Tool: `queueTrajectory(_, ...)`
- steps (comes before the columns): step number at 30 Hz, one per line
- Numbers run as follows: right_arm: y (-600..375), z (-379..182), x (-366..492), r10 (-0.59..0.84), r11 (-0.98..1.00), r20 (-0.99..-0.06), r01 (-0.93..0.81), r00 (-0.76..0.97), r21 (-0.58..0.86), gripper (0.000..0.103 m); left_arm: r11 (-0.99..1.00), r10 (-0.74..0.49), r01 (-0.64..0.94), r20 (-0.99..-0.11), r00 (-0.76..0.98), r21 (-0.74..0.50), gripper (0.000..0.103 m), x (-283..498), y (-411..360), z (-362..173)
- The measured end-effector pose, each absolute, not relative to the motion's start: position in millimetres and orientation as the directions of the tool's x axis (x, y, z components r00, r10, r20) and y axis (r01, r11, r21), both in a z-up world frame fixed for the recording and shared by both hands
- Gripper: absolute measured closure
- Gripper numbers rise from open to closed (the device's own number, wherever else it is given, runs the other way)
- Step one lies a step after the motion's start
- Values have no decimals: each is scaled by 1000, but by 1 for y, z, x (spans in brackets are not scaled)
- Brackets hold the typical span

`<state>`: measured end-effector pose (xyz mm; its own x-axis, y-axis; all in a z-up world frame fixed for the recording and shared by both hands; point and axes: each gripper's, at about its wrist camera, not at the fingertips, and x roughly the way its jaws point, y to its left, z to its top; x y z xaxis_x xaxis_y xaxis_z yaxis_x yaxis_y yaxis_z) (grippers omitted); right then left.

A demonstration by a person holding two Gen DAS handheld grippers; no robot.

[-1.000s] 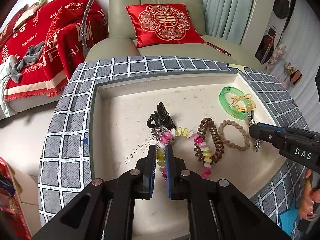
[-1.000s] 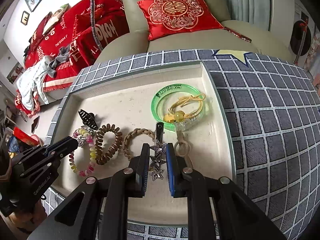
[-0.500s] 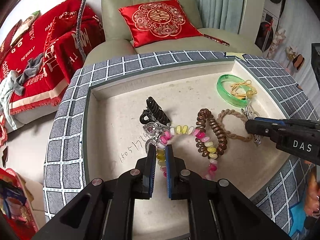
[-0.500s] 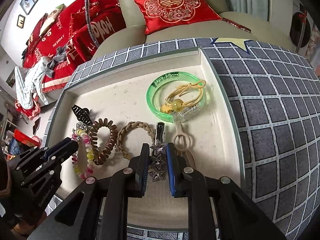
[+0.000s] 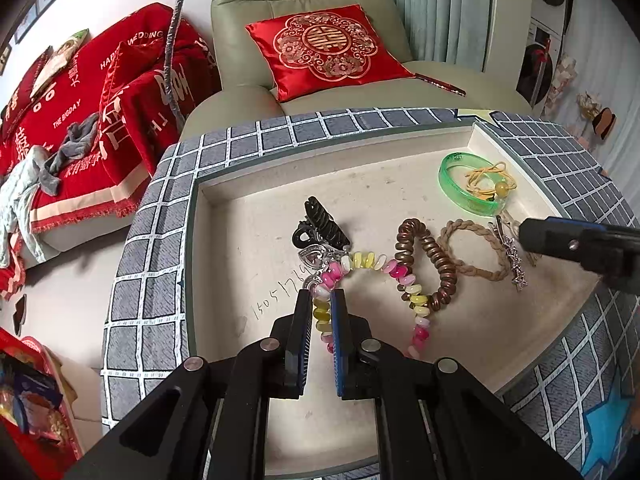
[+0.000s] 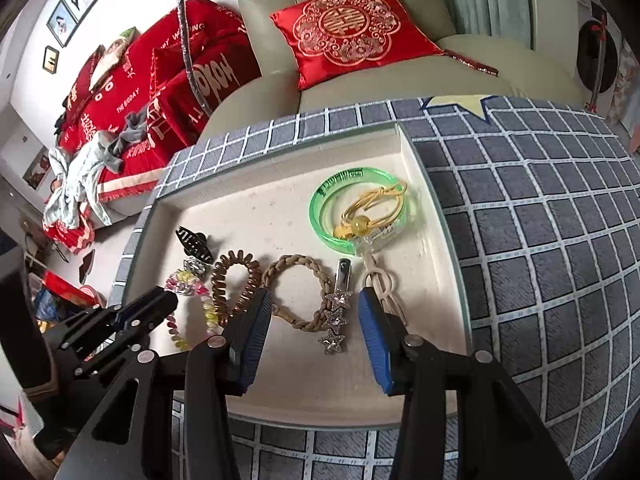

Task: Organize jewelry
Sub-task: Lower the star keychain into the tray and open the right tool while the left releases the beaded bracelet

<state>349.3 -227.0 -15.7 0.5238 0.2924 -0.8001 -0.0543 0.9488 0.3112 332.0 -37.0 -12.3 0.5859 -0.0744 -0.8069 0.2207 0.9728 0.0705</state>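
Observation:
My left gripper (image 5: 322,298) is shut on the near part of a pink and yellow beaded bracelet (image 5: 404,280), which trails right across the cream tray (image 5: 224,240). In the right wrist view, my right gripper (image 6: 314,304) is opening. Its blue pads stand clear on either side of a silver star hair clip (image 6: 335,316) that lies flat on the tray (image 6: 260,216). The right gripper (image 5: 528,236) also shows at the tray's right side, beside the star clip (image 5: 516,264).
In the tray lie a green bangle (image 6: 320,208) with a yellow cord (image 6: 372,208), a braided tan hair tie (image 6: 296,280), a brown coil hair tie (image 6: 236,276), a black claw clip (image 5: 320,224) and a heart clip (image 5: 312,258). A checked grey cloth (image 6: 540,240) surrounds the tray.
The right gripper's jaws have spread apart and let go of the star clip, which stays on the tray. The left gripper stays shut on the bracelet.

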Motion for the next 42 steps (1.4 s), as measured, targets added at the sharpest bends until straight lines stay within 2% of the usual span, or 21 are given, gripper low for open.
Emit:
queueTrajectory(27,-236,-1,338,249,961,-802,-38,543,272,54,973,-159,226,-824,544,-40,79,341,-31,-6)
queueTrajectory(28,-237,1,338,244,963,-803,-39,544,266,54,974,-162,224,-825,542,-44,64,341,-30,-6)
queueTrajectory(29,-238,2,338,239,965,-804,-38,545,261,54,974,-160,220,-825,542,-44,37,341,-30,-6)
queueTrajectory(30,-239,2,338,236,965,-804,-36,546,259,54,978,-148,204,-821,551,-40,0,341,-28,-5)
queueTrajectory(32,-241,3,338,232,966,-805,-32,546,257,54,981,-139,192,-794,592,-29,0,339,-26,1)
queueTrajectory(42,-242,-1,340,211,972,-827,-21,522,235,52,978,-145,208,-802,580,-26,0,339,-30,4)
